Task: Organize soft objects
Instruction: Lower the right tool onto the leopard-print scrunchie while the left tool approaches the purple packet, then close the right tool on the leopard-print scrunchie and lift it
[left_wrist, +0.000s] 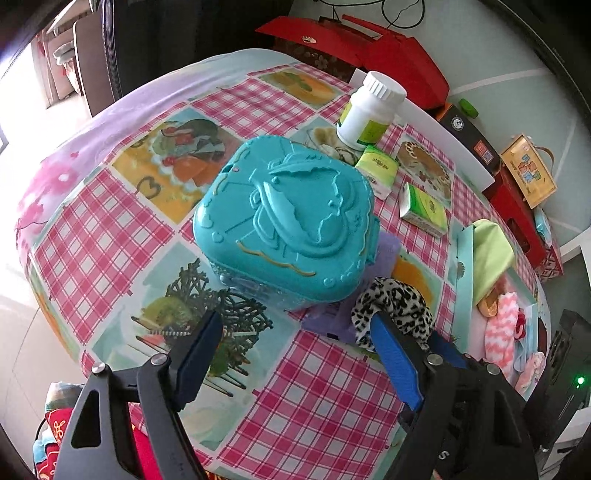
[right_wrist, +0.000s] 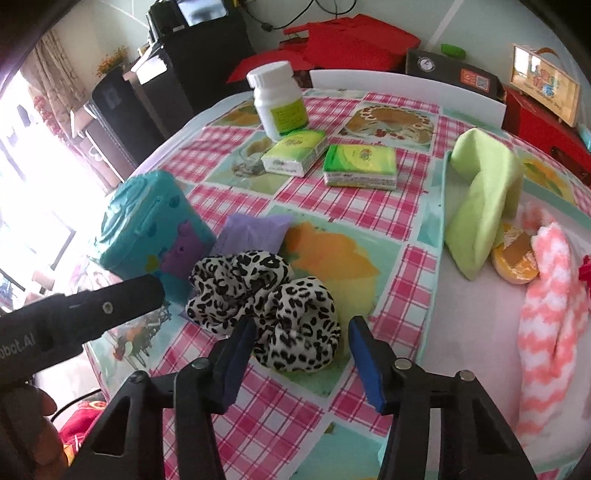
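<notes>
So the left gripper (left_wrist: 295, 332) hangs over the table (left_wrist: 110, 229), jaws spread wide with nothing between them. Its right blue finger (left_wrist: 397, 360) sits right at the leopard-print scrunchie (left_wrist: 393, 308), can't tell if it actually touches. Just past that there's a teal plastic case (left_wrist: 284, 218) with a purple packet (left_wrist: 332, 314) poking out from under it. Further back: a white pill bottle (left_wrist: 369, 110) and two green tissue packs (left_wrist: 380, 166). Off to the right, a lime green cloth (left_wrist: 491, 254) and a pink-and-white fuzzy sock (left_wrist: 498, 332).
</notes>
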